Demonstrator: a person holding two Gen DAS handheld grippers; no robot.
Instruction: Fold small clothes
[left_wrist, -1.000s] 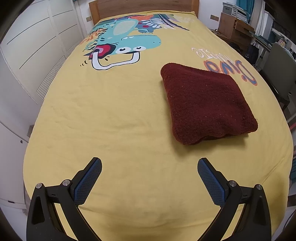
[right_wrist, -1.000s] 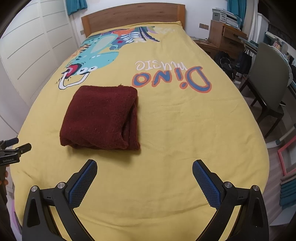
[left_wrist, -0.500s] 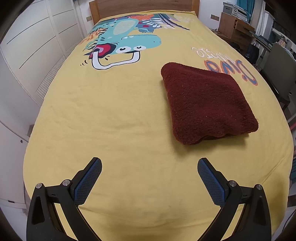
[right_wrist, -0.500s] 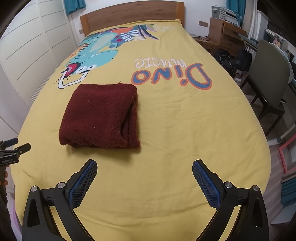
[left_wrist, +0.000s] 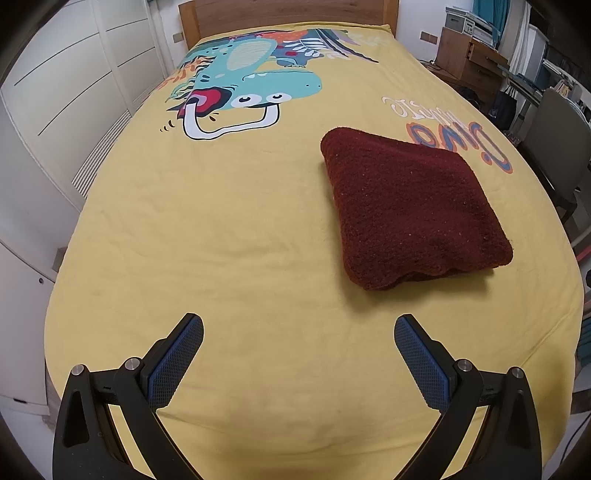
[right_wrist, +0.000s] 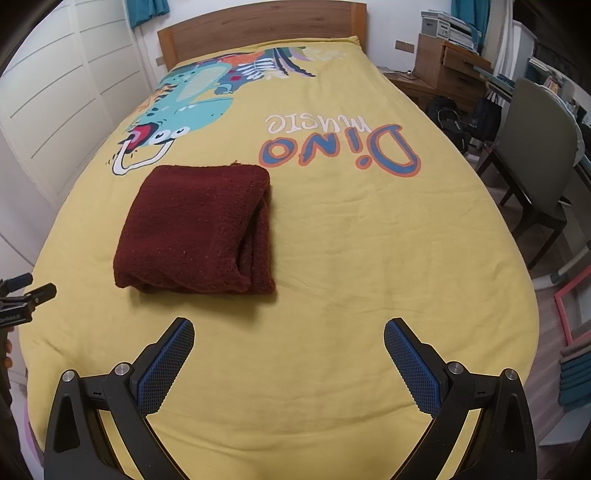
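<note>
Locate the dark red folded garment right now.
The folded garment lies on the yellow bedspread, left of centre in the right wrist view, just below the dinosaur print, beyond both open grippers.

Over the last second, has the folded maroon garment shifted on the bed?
No. The maroon garment keeps its spot just below the dinosaur print; the slight change in view comes from the right gripper.

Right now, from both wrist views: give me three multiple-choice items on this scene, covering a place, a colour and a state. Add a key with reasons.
1. Where does the folded fuzzy garment lie?
A. on the yellow dinosaur-print bedspread
B. on the grey chair
C. on the floor

2. What colour is the garment?
A. teal
B. dark maroon
C. white

3. How do the jaws of the left gripper and right gripper stand?
A. both shut on cloth
B. one open, one shut
C. both open, empty

Key: A, bedspread shows all around it; B, deep red pile in both views; C, blue pads spread wide with nothing between.
</note>
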